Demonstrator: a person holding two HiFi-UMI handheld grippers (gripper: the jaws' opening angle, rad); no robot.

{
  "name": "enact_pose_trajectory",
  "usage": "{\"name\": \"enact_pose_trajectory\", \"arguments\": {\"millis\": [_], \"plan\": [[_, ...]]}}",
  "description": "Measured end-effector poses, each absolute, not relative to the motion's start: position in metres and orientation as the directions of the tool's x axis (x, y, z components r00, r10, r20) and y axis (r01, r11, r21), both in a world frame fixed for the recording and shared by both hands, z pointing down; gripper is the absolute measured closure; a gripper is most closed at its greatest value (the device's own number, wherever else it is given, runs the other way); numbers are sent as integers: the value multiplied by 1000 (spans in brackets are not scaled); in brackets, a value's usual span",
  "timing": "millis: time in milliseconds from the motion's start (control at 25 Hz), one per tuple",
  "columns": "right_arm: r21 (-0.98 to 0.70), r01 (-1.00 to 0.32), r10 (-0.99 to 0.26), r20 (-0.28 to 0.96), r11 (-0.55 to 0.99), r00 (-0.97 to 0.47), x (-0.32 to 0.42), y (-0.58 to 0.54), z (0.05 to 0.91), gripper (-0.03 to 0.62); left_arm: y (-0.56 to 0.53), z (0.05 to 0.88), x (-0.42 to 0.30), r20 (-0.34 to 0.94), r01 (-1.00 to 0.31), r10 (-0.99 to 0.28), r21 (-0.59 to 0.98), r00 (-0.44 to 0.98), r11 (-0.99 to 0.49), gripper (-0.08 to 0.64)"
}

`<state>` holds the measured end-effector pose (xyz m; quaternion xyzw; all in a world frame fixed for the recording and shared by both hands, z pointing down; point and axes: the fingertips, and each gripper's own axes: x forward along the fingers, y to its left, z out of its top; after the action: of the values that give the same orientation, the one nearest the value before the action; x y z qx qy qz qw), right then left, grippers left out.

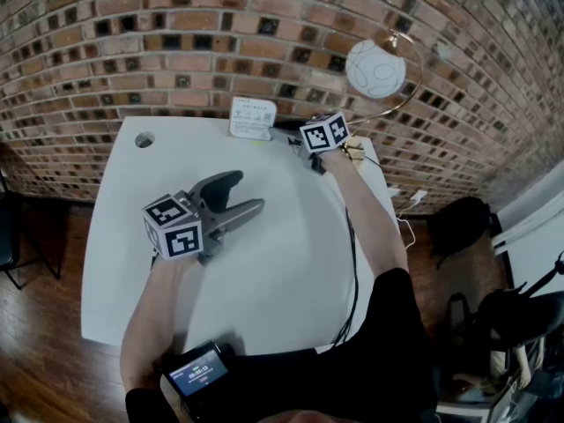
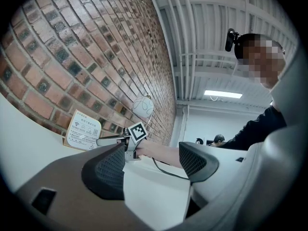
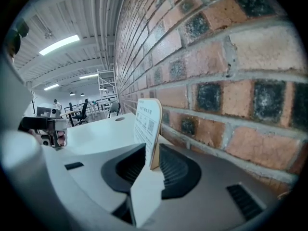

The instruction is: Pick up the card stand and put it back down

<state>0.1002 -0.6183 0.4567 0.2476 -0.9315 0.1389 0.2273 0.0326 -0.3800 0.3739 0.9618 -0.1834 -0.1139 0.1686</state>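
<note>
Since the card stand (image 3: 149, 124) sits tight against the brick wall (image 3: 216, 81), the right gripper (image 3: 153, 165) jaws pinch its side edge; left gripper (image 1: 247, 192) idles mid-frame, jaws spread, empty.

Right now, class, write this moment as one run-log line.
right gripper: jaws shut on card stand | card stand: upright, by wall | left gripper: jaws apart, empty, over table

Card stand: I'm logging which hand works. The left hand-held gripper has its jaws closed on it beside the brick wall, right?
No: the right hand-held gripper has its jaws closed on the card stand beside the brick wall, as the right gripper view shows. The left hand-held gripper stands open.
</note>
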Motion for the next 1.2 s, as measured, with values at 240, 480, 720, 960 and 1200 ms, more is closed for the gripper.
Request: {"name": "enact_pose_trajectory", "arguments": {"millis": [240,480,720,960,1200], "plan": [[-156,-539,-420,464,828,-780,106,-597,443,477,-382,372,28,-172,-315,-402,384,899,-868,209],[-199,-452,-377,321,870,-869,92,-545,398,512,-378,366,24,-190,-311,-401,375,896,-873,209],[-228,-343,-324,115,911,-939,78,-478,339,572,-375,357,19,-216,-306,-400,367,891,-878,209],[-182,-290,-296,-3,939,-955,71,-412,294,575,-370,347,16,-257,-287,-395,371,882,-883,209],[-175,-278,-294,-67,944,-954,76,-368,274,575,-364,333,12,-296,-281,-398,368,868,-886,209]]}}
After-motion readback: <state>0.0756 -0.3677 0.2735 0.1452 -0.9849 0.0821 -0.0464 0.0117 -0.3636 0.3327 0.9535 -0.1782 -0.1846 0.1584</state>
